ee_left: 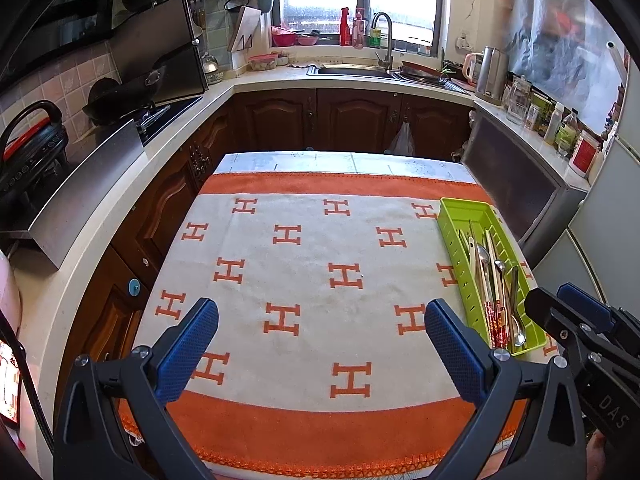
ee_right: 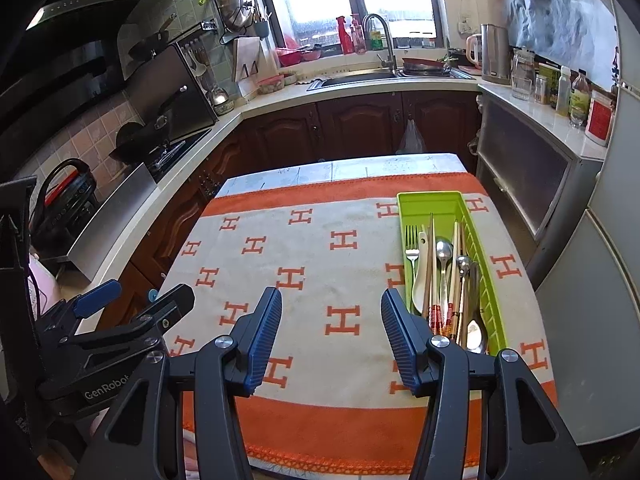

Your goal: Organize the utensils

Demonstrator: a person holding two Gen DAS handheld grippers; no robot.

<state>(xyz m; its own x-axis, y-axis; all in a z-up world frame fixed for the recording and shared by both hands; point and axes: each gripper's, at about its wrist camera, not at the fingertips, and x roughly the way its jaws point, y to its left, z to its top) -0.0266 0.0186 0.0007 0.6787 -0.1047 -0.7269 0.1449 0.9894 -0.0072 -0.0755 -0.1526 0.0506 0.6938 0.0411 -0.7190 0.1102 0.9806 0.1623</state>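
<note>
Bright window [ee_right: 356, 0] above sink [ee_right: 356, 76], dark wooden cabinets [ee_right: 360, 124].

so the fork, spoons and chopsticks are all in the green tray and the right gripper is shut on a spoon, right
Not quite. The fork, spoons and chopsticks are in the green tray, but the right gripper is open and empty, as the right wrist view shows.

A small table [ee_right: 360, 166] in a kitchen is covered by an orange-and-cream cloth [ee_right: 320, 280] patterned with H letters. On the cloth, toward its right edge, rests a green tray [ee_right: 430, 200] holding cutlery [ee_right: 444, 272] and chopsticks.
</note>
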